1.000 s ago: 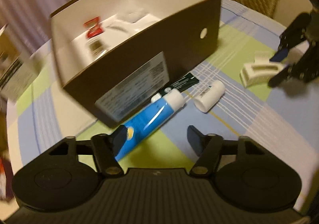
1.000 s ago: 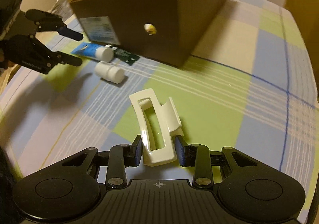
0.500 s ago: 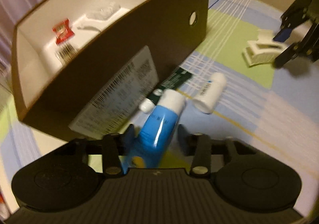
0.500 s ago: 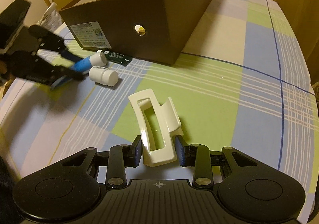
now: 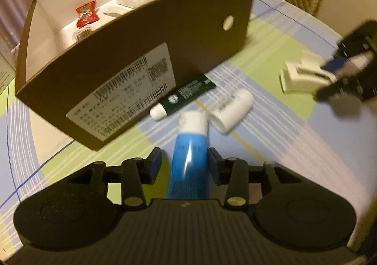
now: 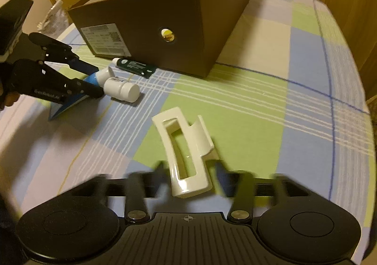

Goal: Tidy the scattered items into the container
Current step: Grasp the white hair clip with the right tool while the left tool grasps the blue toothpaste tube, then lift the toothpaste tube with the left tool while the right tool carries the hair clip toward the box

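Box [image 5: 200, 36] on the checked cloth already has a red packet [image 5: 86, 13] + a few bits; left gripper [image 5: 185, 162] open astride blue tube [image 5: 189, 159], right gripper [image 6: 188, 170] blurred, grip on white clip [image 6: 186, 147] unclear; dark tube [image 5: 186, 96] & white bottle [image 5: 232, 110] still out.

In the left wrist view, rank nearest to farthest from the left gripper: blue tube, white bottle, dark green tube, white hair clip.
1. blue tube, between the left gripper jaws.
2. white bottle, just ahead, right.
3. dark green tube, by the box wall; close to the bottle's distance.
4. white hair clip, far right.
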A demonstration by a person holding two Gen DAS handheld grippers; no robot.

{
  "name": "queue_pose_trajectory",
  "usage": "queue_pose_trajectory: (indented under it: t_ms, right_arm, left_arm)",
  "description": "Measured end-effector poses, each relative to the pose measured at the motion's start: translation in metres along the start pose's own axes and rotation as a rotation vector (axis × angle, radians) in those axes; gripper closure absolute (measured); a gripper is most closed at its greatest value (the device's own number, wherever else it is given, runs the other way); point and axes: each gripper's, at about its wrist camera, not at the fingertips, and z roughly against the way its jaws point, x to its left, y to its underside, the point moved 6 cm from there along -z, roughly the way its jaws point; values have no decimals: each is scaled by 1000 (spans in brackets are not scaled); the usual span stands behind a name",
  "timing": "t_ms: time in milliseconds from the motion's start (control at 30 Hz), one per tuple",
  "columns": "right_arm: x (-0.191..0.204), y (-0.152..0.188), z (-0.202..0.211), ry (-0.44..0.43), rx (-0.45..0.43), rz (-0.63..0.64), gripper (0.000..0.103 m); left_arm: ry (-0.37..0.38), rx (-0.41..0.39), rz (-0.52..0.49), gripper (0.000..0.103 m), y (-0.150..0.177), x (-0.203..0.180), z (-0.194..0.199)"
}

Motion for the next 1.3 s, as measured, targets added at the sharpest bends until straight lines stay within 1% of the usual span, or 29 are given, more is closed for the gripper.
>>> queue_pose_trajectory:
  t_ms: [67, 133, 167, 200, 267, 367, 500, 667, 833, 867, 967, 1000, 1033, 1067, 1100, 1133, 1167, 1200, 1300]
  right_arm:
    - [3, 0, 4, -6, -30, 5, 31]
    - [3, 0, 4, -8, -30, -4, 31]
    - [3, 0, 4, -6, -30, -4, 31]
    - [4, 0, 4, -6, -31, -3, 31]
    - [5, 0, 5, -9, -36, -2, 31]
    - [7, -2, 6, -9, -48, 3, 31]
    - [13, -6, 4, -15, -58, 19, 31]
    - [18, -9, 0, 2, -61, 35, 31]
    - [13, -14, -4, 42, -66, 54, 31]
    - [12, -16, -5, 48, -68, 62, 31]
    - [11, -19, -7, 53, -78, 82, 31]
    - [12, -19, -7, 54, -77, 92, 31]
    - [14, -19, -7, 58, -79, 108, 32]
    - [16, -18, -7, 66, -81, 123, 38]
    - [18, -17, -8, 68, -72, 134, 53]
    - [19, -15, -8, 70, -66, 136, 58]
    - [20, -13, -7, 66, -67, 135, 59]
    - [21, -11, -6, 63, -67, 134, 60]
    - [25, -6, -2, 66, -69, 135, 60]
  left_arm:
    - [-8, 1, 33, 62, -5, 2, -3]
    - [-14, 7, 53, 62, -7, 3, -4]
    - [-16, 10, 57, 64, -7, 3, -4]
    - [-12, 12, 61, 69, -7, 2, -3]
    - [0, 14, 68, 75, -4, 1, -1]
    - [-16, 23, 74, 76, 2, -1, 3]
    - [-22, 36, 120, 76, 18, -1, 13]
    - [-29, 58, 162, 76, 43, -6, 30]
    - [-46, 64, 226, 75, 63, -5, 42]
    - [-49, 61, 237, 74, 65, -5, 44]
    - [-67, 58, 254, 66, 66, -1, 44]
    - [-69, 53, 256, 66, 65, 0, 44]
    - [-71, 48, 257, 66, 65, 0, 43]
    - [-71, 43, 258, 66, 64, 0, 42]
    - [-69, 41, 256, 67, 64, -1, 42]
    - [-69, 40, 253, 68, 63, -2, 42]
    - [-65, 38, 250, 73, 64, -3, 42]
    - [-63, 36, 245, 75, 64, -5, 43]
    - [-61, 36, 232, 76, 65, -9, 44]
